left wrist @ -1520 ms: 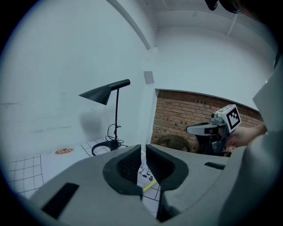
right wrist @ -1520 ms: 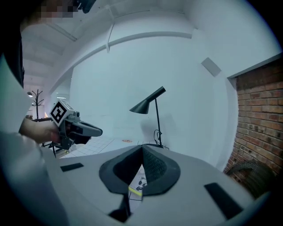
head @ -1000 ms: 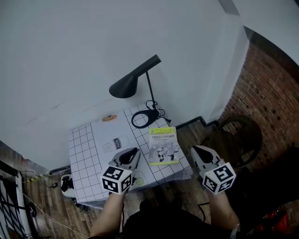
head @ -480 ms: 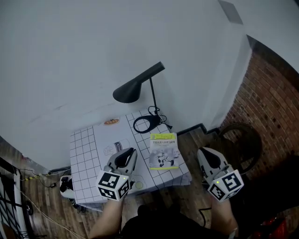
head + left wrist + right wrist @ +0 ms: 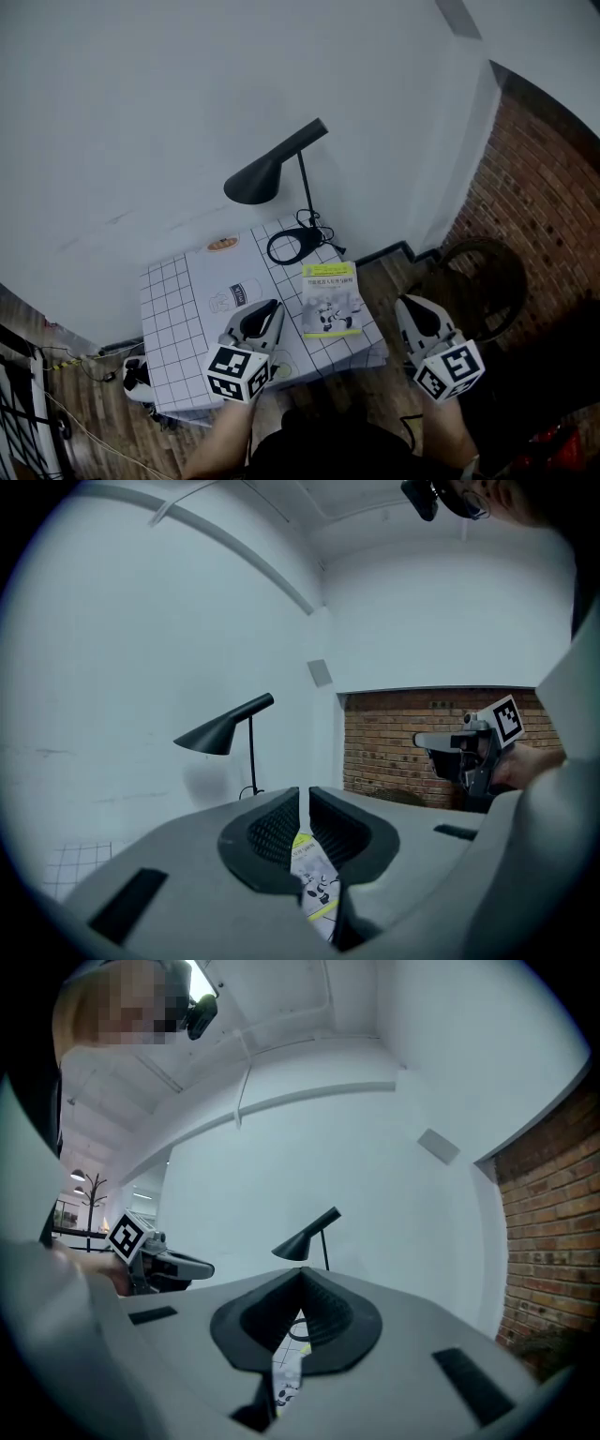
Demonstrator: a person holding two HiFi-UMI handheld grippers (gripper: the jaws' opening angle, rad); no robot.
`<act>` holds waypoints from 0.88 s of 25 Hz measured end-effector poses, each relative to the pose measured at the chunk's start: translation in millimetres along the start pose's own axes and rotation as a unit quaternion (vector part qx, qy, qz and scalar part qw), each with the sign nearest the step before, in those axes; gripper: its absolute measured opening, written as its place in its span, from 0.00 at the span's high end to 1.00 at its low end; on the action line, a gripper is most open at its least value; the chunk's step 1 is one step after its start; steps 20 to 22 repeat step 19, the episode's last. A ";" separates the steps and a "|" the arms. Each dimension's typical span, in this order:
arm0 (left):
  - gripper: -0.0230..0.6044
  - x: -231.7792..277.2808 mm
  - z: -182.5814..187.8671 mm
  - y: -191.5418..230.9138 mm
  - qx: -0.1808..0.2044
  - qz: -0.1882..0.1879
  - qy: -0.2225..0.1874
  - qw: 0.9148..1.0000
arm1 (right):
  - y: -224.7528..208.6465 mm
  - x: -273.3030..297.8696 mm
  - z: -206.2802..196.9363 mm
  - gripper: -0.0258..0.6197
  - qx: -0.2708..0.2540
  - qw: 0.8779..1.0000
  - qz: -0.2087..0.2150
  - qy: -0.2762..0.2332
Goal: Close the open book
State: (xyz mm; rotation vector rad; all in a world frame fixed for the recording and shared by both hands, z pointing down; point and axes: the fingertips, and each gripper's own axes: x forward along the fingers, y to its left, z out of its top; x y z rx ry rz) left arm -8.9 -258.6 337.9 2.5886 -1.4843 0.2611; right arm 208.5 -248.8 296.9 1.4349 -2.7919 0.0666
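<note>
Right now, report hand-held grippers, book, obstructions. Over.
Left hand-held gripper shut, empty; right hand-held gripper same. Book flat on table, untouched. Lamp behind, nothing blocking.

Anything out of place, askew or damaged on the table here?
Nothing looks spilled or damaged. One oddity: the book lies flat on the gridded table with its cover up, so it seems to be closed already.

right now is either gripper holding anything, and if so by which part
Nothing is held. The left gripper and the right gripper have their jaws together with nothing between them. The book lies on the table, apart from both.
</note>
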 end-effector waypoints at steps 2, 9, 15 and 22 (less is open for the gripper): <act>0.90 1.3 -3.5 2.0 -0.005 -0.003 0.006 1.000 | -0.3 1.2 1.1 0.96 0.001 1.000 0.000 -0.001; 0.90 2.6 -8.6 7.6 -0.011 -0.005 0.018 1.000 | -1.4 5.9 3.5 0.96 0.008 1.000 0.002 -0.002; 0.90 0.1 -9.5 9.3 -0.008 -0.004 0.017 1.000 | 0.6 8.5 2.9 0.96 0.013 1.000 0.007 -0.003; 0.90 -1.6 -7.7 11.9 -0.009 0.000 0.017 1.000 | 4.0 9.6 7.6 0.96 0.016 1.000 0.013 -0.004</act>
